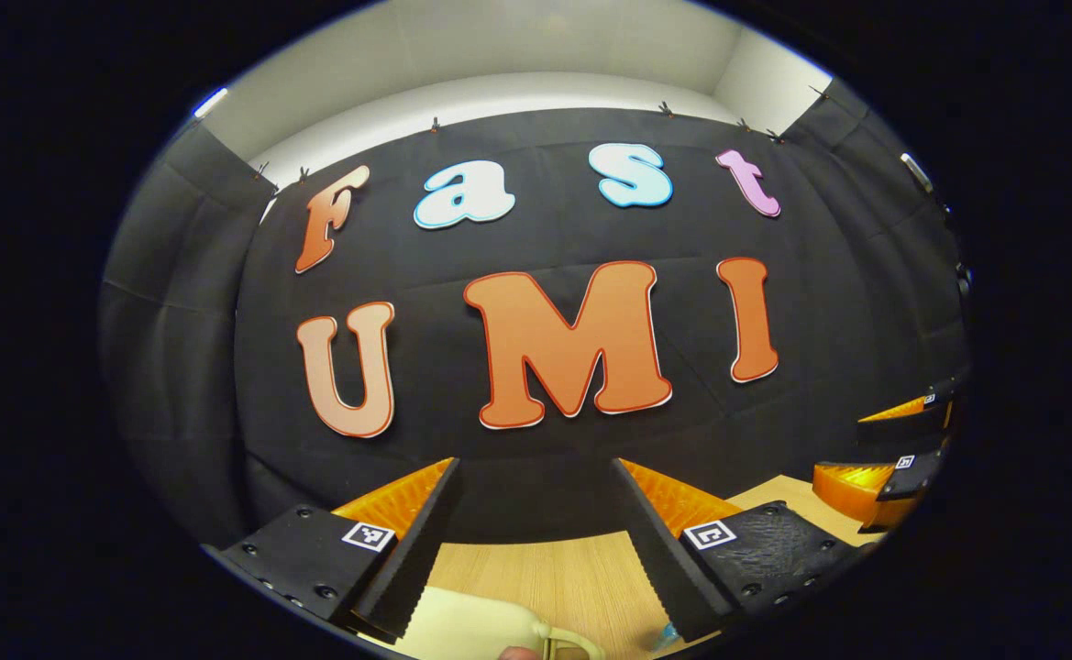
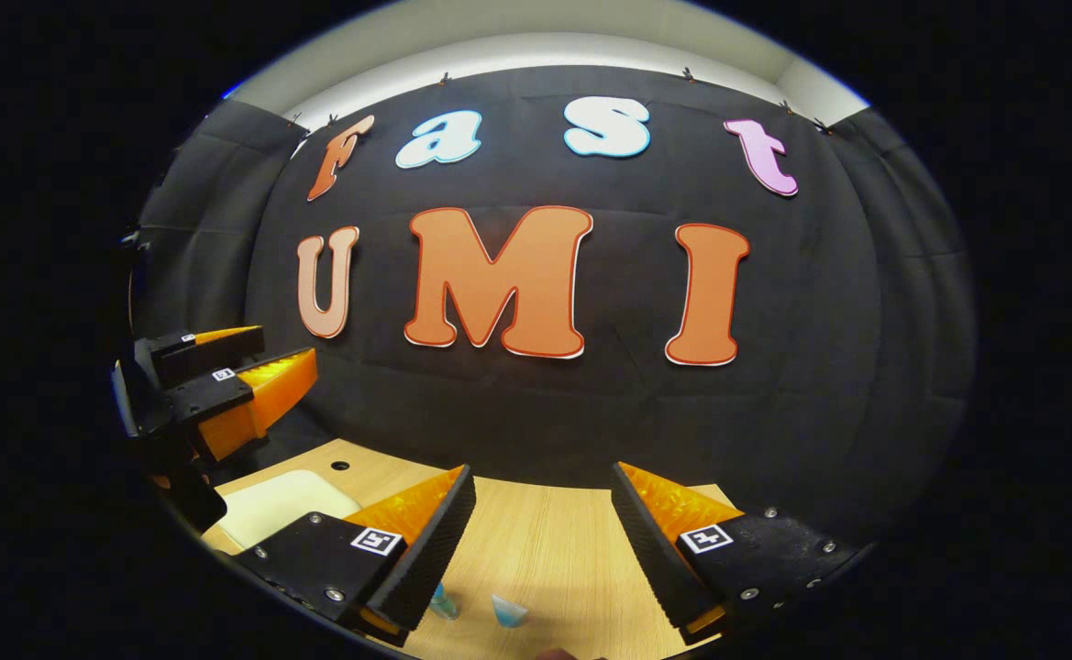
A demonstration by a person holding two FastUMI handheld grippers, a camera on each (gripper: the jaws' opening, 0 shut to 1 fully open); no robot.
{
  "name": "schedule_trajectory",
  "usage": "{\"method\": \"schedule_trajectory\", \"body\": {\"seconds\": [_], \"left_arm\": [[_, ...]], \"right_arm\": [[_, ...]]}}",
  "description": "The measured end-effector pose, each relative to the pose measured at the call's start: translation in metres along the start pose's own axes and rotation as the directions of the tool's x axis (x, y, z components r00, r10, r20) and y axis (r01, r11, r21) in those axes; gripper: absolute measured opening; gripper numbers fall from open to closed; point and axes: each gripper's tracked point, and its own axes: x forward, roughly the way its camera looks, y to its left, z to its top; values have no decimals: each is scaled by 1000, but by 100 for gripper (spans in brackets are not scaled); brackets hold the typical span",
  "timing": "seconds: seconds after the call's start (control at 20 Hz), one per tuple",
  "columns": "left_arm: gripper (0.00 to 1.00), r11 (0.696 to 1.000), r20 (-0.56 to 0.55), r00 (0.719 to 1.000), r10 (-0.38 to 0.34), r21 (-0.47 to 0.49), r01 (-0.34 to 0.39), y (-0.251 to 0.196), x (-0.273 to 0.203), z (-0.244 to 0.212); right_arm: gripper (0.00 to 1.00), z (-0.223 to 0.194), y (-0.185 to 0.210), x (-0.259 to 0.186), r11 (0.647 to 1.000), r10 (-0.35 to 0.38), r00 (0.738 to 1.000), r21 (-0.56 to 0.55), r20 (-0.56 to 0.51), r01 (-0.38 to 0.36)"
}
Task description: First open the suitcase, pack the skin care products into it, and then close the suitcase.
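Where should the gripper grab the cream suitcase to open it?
Probably by the looped handle on the cream suitcase, which lies flat on the wooden table. The loop sticks out from the edge, so the open left gripper, hovering just above, could come down from above with one finger through it. Little of the case shows, so this is a guess.

Suitcase [image 1: 462,628] lying on the table [image 1: 563,577] below the left gripper [image 1: 536,541], right gripper [image 2: 545,550] hovering off to its right, two small skin care items [image 2: 508,610] (partly hidden) sitting between its fingers, booth wall standing behind.
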Motion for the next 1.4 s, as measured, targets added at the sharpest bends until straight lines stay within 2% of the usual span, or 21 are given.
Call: {"method": "schedule_trajectory", "body": {"seconds": [0.2,0.25,0.3,0.45,0.8,1.1,1.2,1.4], "left_arm": [[98,999,-50,999,15,30,-14,5,0,-25],[100,999,-71,997,14,33,-12,7,1,-35],[98,999,-93,996,15,45,-10,8,2,-42],[99,991,-154,988,-3,131,23,10,6,-69],[99,967,-265,964,-23,240,90,3,-8,-122],[99,927,-386,920,-59,322,194,-20,-29,-182],[99,904,-455,886,-91,335,265,-31,-38,-212],[98,848,-527,845,-96,401,347,-41,-56,-254]], "right_arm": [[95,-2,-4,7,1000,0,1000,19,-1,0],[99,-2,-4,9,1000,5,1000,18,1,-5],[95,-3,-5,10,1000,2,1000,7,5,-2],[95,-6,-9,14,1000,-5,1000,-23,4,6],[94,-15,-15,21,1000,-8,1000,-27,-10,8],[94,-35,-22,13,999,-15,999,-40,-48,13],[95,-39,-26,10,999,-20,998,-35,-57,18],[95,-46,-35,5,999,-38,997,-29,-68,36]]}}
